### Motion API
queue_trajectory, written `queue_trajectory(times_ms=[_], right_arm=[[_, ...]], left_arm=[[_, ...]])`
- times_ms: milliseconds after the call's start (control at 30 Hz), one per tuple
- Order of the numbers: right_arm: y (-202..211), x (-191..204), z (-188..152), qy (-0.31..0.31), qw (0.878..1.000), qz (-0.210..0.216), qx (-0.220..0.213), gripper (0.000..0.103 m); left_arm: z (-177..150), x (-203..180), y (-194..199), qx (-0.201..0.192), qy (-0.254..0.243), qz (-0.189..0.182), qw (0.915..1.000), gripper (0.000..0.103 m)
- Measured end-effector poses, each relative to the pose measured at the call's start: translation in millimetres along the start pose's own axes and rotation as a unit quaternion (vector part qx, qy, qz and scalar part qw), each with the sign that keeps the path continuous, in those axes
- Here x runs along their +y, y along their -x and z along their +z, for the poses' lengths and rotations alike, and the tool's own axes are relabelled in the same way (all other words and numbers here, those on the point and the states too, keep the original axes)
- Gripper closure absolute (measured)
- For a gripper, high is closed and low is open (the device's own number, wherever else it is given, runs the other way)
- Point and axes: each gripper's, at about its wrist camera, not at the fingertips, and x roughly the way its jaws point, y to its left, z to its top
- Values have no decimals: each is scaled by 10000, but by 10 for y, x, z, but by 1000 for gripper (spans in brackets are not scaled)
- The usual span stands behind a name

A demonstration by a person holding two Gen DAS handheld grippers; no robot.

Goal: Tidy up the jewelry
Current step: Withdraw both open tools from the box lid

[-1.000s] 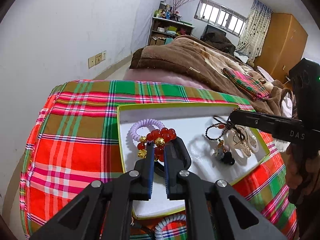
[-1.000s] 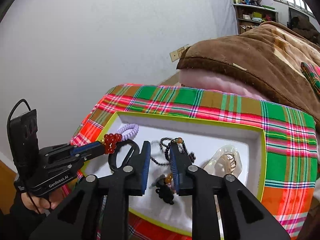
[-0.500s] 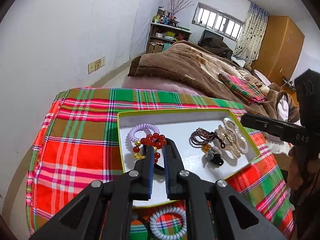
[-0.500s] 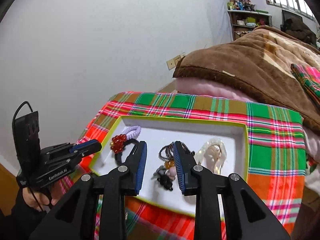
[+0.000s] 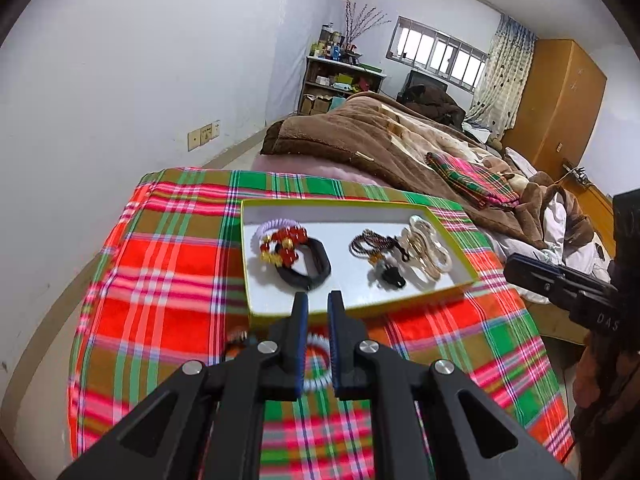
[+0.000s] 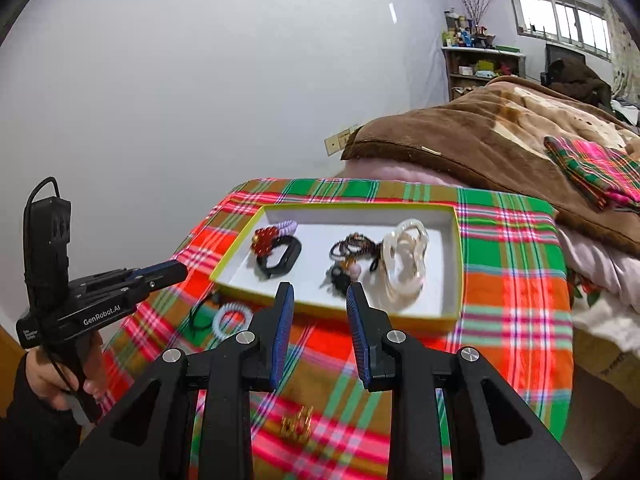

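Released, red bead bracelet [image 5: 282, 245] lies in tray [image 5: 360, 307] beyond withdrawn left gripper [image 5: 316, 304].

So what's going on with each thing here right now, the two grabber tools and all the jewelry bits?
left gripper: nearly closed, empty, before the box.
right gripper: open, empty.
box: open, no lid on.
red bead bracelet: in box, lying on black band.
black band: in box.
clear hair clip: in box, right side.
white coil hair tie: on cloth, outside box.
gold piece: on cloth, outside box.
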Motion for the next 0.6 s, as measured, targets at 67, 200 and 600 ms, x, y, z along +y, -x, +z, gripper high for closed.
queue_trajectory(times_ms=[67, 200, 600], right_arm=[[81, 36, -67, 41, 10000, -40, -11, 75], [238, 129, -216, 124, 9999, -94, 2, 75], [446, 231, -512, 115, 9999, -32, 60, 75]], left_arm=[[-71, -43, 81, -11, 21, 43, 10000, 93], [-194, -96, 210, -31, 44, 92, 9999, 93], [-422, -213, 418, -13, 14, 139, 9999, 92]])
